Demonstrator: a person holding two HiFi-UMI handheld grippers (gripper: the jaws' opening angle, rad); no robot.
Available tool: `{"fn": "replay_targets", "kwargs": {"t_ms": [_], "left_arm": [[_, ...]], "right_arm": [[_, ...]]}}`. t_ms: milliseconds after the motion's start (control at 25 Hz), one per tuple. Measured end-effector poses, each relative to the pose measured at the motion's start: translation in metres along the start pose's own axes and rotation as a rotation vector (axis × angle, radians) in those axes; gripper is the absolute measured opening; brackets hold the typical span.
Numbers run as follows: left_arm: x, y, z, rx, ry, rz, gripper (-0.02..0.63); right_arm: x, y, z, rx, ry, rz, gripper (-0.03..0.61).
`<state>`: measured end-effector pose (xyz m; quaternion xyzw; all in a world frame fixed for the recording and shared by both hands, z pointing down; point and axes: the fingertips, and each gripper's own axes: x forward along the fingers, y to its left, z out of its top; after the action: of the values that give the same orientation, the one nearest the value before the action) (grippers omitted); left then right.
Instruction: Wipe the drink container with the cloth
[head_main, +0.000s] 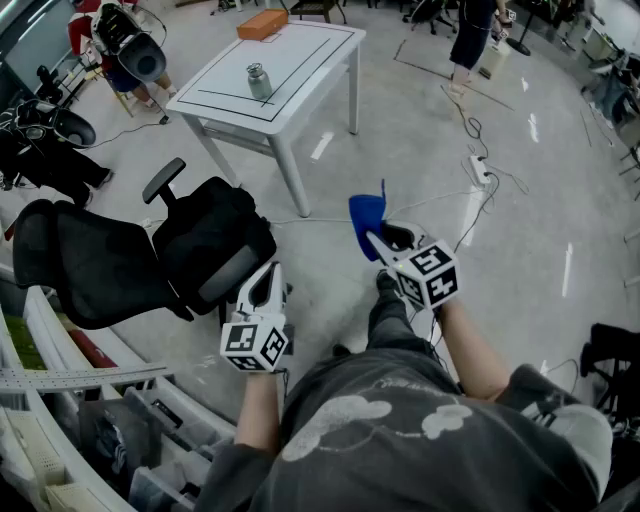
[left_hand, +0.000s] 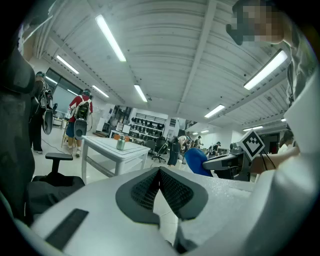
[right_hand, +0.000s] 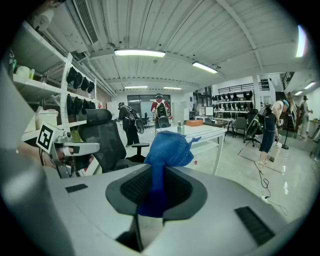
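Note:
A small grey-green drink container (head_main: 259, 81) stands upright on the white table (head_main: 310, 60), far ahead of both hands; it shows as a small bottle (left_hand: 120, 143) in the left gripper view and as the same container (right_hand: 180, 129) in the right gripper view. My right gripper (head_main: 372, 238) is shut on a blue cloth (head_main: 366, 217), which bunches up beyond the jaws as a blue wad (right_hand: 167, 148). My left gripper (head_main: 266, 282) is shut with nothing between its pads, held level at the left beside the office chair.
A black office chair (head_main: 150, 250) stands close at my left. An orange box (head_main: 262, 24) lies on the table's far end. Cables and a power strip (head_main: 478, 170) run over the floor at right. Shelving (head_main: 60, 400) lines the near left. People stand farther back.

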<state>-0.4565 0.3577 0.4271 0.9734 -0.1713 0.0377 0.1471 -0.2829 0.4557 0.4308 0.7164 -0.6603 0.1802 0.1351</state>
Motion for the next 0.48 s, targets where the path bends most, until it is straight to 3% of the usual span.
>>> {"fn": "replay_targets", "kwargs": {"t_ms": [480], "left_arm": [[0.010, 0.006, -0.013, -0.005, 0.040, 0.028, 0.003]], "right_arm": [[0.012, -0.009, -0.009, 0.004, 0.017, 0.010, 0.071]]}}
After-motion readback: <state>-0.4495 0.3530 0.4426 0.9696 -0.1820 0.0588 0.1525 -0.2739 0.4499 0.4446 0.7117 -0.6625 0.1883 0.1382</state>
